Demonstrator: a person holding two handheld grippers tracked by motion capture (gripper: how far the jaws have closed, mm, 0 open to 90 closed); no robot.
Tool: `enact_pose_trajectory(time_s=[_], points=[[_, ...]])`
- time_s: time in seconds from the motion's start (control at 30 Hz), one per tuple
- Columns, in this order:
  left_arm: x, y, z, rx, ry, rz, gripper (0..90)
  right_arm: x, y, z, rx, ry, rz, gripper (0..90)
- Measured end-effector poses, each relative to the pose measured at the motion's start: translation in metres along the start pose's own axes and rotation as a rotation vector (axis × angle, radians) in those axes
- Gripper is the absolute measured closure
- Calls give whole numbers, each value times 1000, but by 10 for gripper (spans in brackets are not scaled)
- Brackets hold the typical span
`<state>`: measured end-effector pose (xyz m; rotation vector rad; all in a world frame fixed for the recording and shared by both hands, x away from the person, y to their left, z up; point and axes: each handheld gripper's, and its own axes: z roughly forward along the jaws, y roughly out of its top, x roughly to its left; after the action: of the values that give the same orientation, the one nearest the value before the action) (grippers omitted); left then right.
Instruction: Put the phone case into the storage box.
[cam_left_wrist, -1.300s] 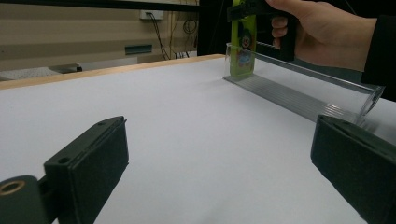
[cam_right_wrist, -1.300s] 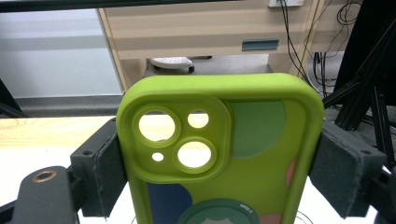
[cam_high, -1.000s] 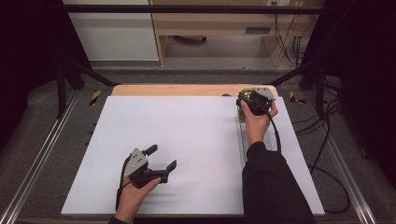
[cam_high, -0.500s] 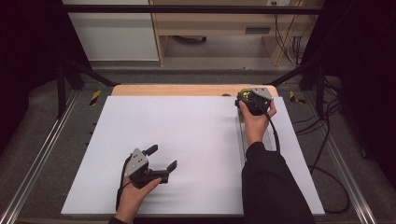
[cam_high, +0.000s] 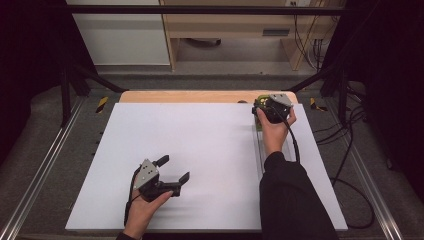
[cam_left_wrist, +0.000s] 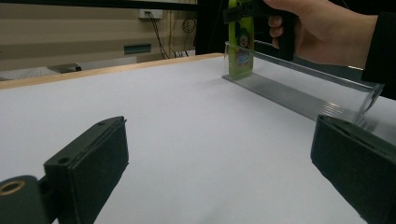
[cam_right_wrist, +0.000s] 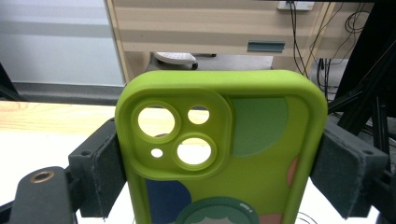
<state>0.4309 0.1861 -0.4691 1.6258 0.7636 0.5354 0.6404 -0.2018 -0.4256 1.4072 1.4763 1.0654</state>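
Right gripper (cam_high: 268, 106) pinches a green phone case (cam_right_wrist: 219, 154) at the desk's (cam_high: 210, 145) far right; left gripper (cam_high: 172, 169) rests near the front, fingers spread on nothing.

The right gripper view shows the pads pressing both edges of the case, its camera cutouts up. The left gripper view shows the case standing upright in a clear plastic rail (cam_left_wrist: 299, 91). From the high view the case is mostly hidden under the hand.

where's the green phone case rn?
The green phone case is clamped upright between the right gripper fingers at the far right of the white board, standing at the far end of the clear rack.
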Motion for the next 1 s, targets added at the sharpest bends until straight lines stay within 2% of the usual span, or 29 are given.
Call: enact_pose_trajectory(time_s=[0.6, 0.7, 1.0], points=[[-2, 0, 1, 5, -2, 10, 37, -5, -1, 1, 24, 10, 30, 133], [-2, 0, 1, 6, -2, 12, 37, -4, -1, 1, 30, 13, 13, 123], [-2, 0, 1, 5, -3, 14, 37, -5, -1, 0, 42, 13, 4, 86]])
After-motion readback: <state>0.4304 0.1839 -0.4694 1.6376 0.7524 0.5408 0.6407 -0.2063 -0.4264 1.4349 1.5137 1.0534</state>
